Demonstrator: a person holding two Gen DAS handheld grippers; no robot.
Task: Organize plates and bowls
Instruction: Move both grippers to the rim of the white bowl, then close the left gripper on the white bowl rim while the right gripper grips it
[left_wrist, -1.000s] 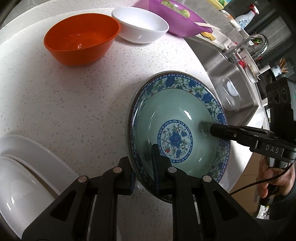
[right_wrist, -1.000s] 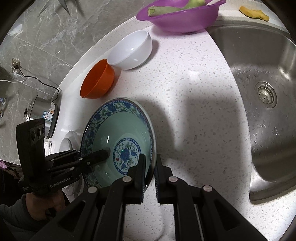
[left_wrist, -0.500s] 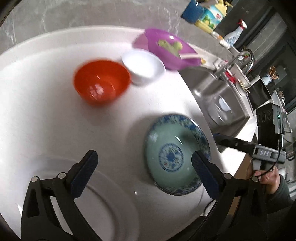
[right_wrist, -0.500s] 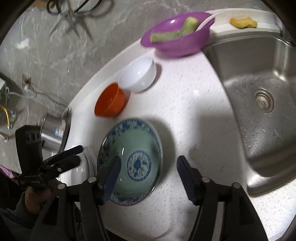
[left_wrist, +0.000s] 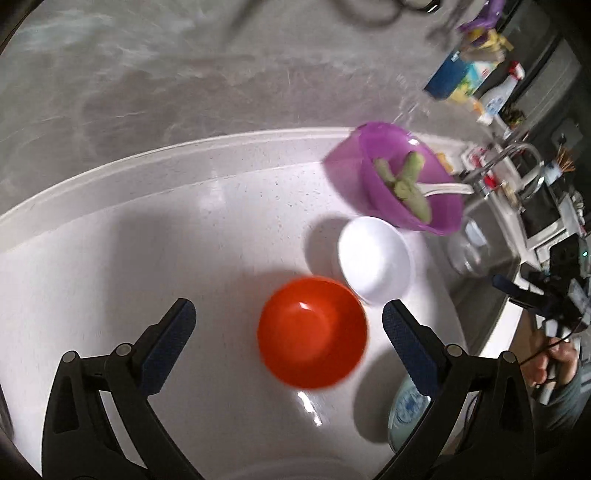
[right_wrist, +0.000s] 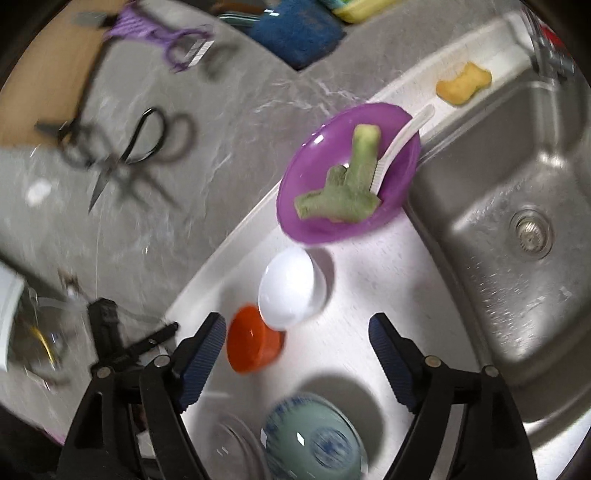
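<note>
My left gripper (left_wrist: 286, 314) is open and hangs above the orange bowl (left_wrist: 312, 332), which shows between its fingers without touching them. A white bowl (left_wrist: 373, 258) stands just behind the orange one. The blue-patterned green bowl (left_wrist: 406, 410) rests on the counter, partly hidden behind my right-hand finger. My right gripper (right_wrist: 295, 326) is empty with its jaws opening, above the white bowl (right_wrist: 288, 291) and orange bowl (right_wrist: 251, 343). The patterned bowl (right_wrist: 314, 439) lies below it. Each gripper appears in the other's view: the left gripper (right_wrist: 162, 332) and the right gripper (left_wrist: 517, 295).
A purple bowl (right_wrist: 347, 173) with green vegetable pieces and a white spoon stands by the steel sink (right_wrist: 517, 229). A yellow sponge (right_wrist: 463, 83) lies on the sink ledge. Scissors (right_wrist: 125, 147) hang on the grey wall. White plates (right_wrist: 236, 443) sit left of the patterned bowl.
Both grippers let go of the patterned bowl's rim, opened wide and rose away from it. The bowl stays on the counter; the views have swung toward the orange and white bowls.
</note>
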